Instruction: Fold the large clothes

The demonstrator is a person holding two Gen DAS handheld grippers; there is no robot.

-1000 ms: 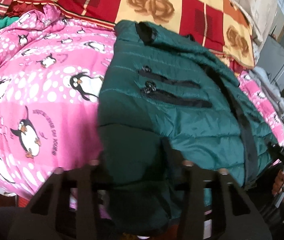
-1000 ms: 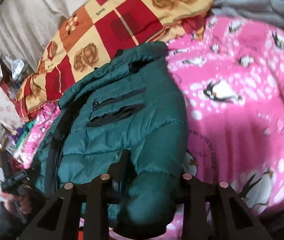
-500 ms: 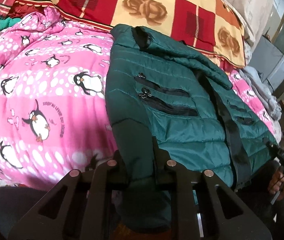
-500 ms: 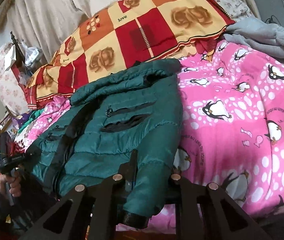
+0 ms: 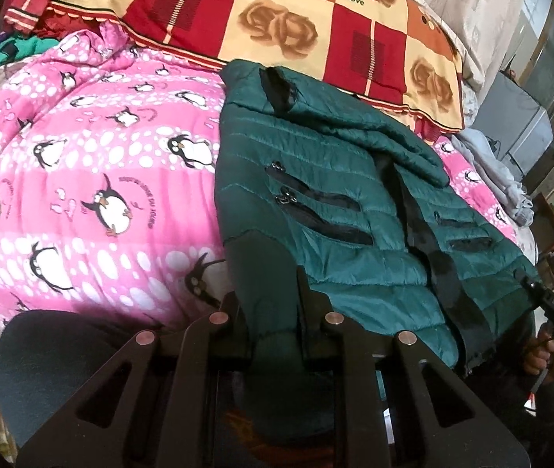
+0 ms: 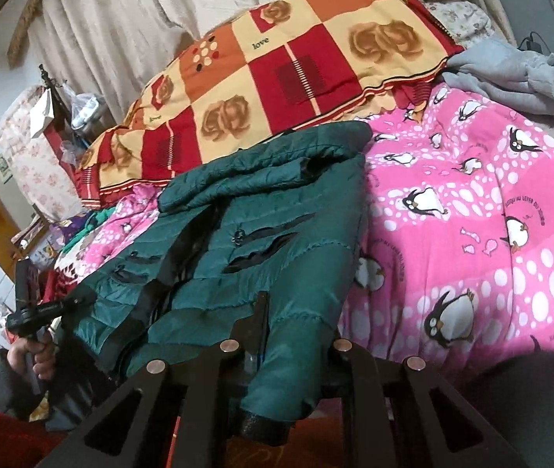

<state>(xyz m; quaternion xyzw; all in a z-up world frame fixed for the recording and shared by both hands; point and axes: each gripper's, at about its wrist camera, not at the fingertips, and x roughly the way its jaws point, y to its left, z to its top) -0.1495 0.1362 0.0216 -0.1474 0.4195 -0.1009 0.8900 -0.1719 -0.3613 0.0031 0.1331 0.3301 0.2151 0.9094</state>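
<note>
**Both grippers clamped on the jacket's sleeves**

Since the earlier frames both pairs of jaws have closed in on the sleeves, and the cameras have pulled back and up, so more of the bed shows.

Now the green jacket (image 5: 327, 202) lies front-up on the pink quilt (image 5: 93, 179), collar toward the checked blanket (image 5: 277, 19), zip pockets showing on both front panels. Its two sleeves hang over the near edge of the bed. The left gripper (image 5: 273, 312) is pressed together on one sleeve (image 5: 265, 273), whose cuff drops below the jaws. The right gripper (image 6: 288, 335) pinches the other sleeve (image 6: 292, 335), with the dark cuff hanging under it.

Each wrist view catches the other gripper off to the side, held in a hand (image 6: 37, 355). Grey clothes (image 6: 511, 74) lie beyond the quilt, and a pale curtain (image 6: 121, 23) hangs behind the blanket.
</note>
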